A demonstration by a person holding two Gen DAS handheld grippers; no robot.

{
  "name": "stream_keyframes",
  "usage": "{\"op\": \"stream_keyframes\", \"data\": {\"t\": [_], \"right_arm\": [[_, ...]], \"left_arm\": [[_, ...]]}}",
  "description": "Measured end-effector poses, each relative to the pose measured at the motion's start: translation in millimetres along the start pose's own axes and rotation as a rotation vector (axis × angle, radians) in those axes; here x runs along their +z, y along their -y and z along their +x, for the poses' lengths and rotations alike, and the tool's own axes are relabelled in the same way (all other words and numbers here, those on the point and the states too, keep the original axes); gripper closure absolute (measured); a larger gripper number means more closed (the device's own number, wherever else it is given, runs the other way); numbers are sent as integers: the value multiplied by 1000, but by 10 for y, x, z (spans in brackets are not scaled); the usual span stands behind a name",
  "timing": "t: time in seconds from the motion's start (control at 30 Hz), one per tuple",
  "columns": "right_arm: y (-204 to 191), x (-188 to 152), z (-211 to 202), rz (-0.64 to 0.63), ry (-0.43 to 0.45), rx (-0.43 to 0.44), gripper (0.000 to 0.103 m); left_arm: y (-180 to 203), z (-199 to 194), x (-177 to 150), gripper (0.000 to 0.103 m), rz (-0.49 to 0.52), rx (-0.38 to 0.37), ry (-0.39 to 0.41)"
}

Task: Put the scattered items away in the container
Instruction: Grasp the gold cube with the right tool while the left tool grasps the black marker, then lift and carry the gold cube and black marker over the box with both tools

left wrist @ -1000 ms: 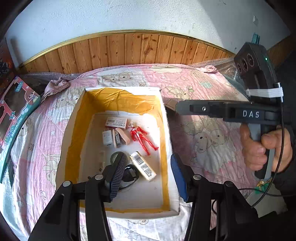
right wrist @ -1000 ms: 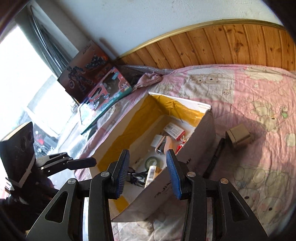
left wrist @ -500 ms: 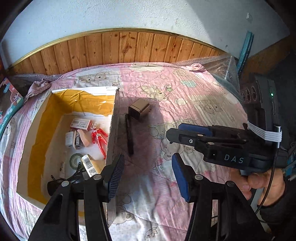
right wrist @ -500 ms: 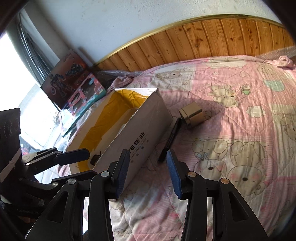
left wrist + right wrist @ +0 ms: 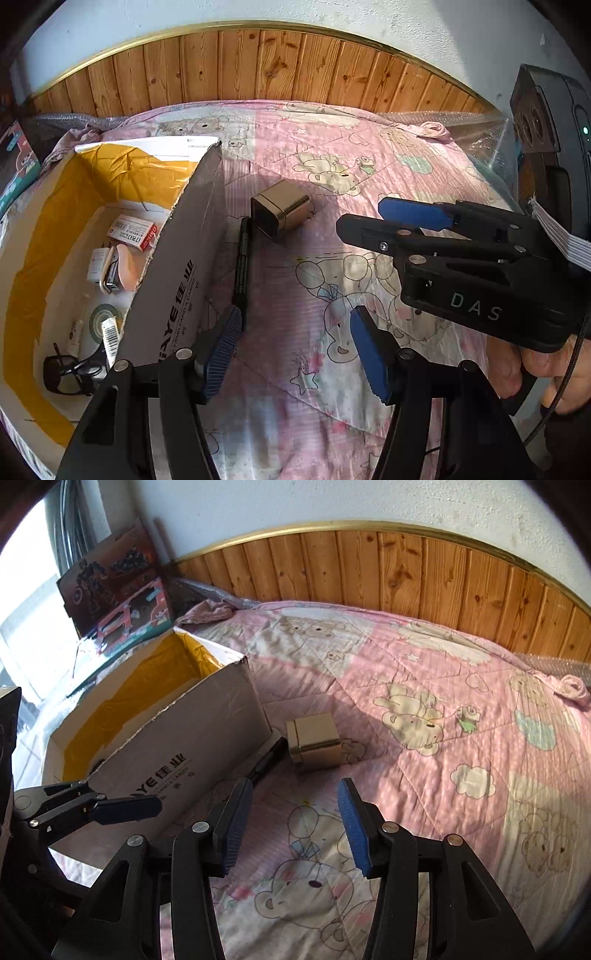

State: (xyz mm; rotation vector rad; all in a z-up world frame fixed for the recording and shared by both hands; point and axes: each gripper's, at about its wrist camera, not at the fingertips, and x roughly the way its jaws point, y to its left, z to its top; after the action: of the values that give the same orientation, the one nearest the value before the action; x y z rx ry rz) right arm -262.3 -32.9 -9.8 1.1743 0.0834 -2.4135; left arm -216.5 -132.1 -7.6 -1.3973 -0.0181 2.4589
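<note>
I hold both the left gripper (image 5: 295,350) and right gripper (image 5: 293,823) spread, empty, beside the cardboard box (image 5: 192,738). The gold tin (image 5: 316,740) touches the black pen (image 5: 242,266); grabbing the tin carelessly could, I judge, roll the pen under the box.

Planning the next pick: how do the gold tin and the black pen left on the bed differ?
The small gold metal cube tin is blocky and shiny; the long black pen is thin and matte. The tin lies on its side clear of the cardboard box; the pen lies flat alongside the box's wall. Both rest on the pink quilt, outside the box, ungrasped.
</note>
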Motion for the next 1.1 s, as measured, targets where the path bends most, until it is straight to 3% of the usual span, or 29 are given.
{"op": "stream_keyframes", "data": {"t": [0.17,0.3,0.53,0.6,0.7,0.77,0.83,0.93,1.1], "right_arm": [[76,127,462,-97,-48,-15,52],[121,212,774,-156,-81,-8,51],[87,316,1058,-219,-113,47,38],[58,323,1155,-233,-129,29,38],[102,348,1283,-174,-149,33,37],[136,375,1337,-138,-152,33,36],[163,406,1373,-96,-160,36,36],[166,435,1416,-43,-171,26,35],[161,493,1420,39,-170,-6,35]], "left_arm": [[-75,392,39,40,-55,80,-15],[-47,679,63,40,-40,138,-19],[-44,1048,86,40,5,279,6],[-107,1156,78,39,-13,271,-20],[-194,1176,88,39,-57,224,1],[-236,1177,107,47,-68,194,14],[-313,1155,135,77,-88,173,28],[-448,1149,150,85,-131,118,21],[-481,1143,108,87,-120,98,20]]}}
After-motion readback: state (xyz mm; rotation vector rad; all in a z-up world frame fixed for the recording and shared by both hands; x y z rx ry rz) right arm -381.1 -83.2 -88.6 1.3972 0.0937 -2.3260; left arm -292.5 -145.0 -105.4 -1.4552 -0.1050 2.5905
